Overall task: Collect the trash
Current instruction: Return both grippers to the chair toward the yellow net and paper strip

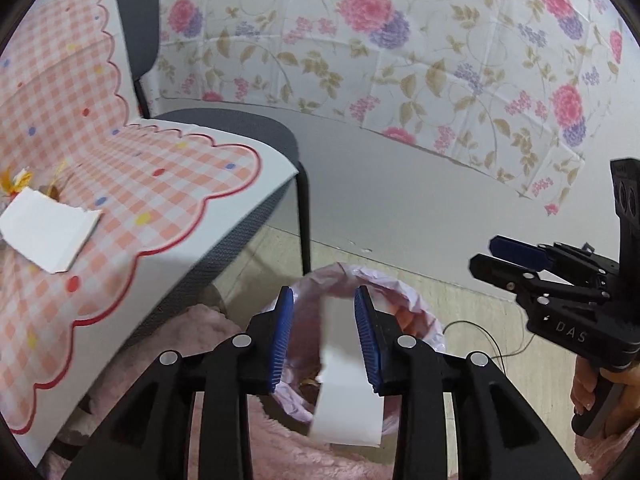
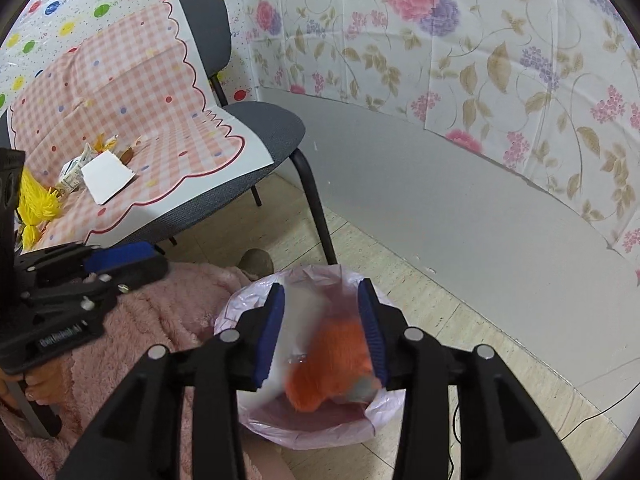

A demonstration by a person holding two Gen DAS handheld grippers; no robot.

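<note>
From the left wrist view, my left gripper (image 1: 323, 336) stands open above the bin (image 1: 424, 316) with its pink liner. A white paper strip (image 1: 344, 392) is between the jaws, blurred; it seems loose and falling, long axis nearly vertical, lower end toward me. One white card (image 1: 48, 228) lies on the chair cloth (image 1: 168, 184), so I judge work remains.

From the right wrist view, my right gripper (image 2: 323, 332) is also open over the bin (image 2: 248, 300). An orange fluffy piece (image 2: 332, 364) is blurred, dropping inside, and I cannot tell its axis. Yellow scraps (image 2: 36, 204) and small wrappers (image 2: 74, 174) wait on the chair.
</note>
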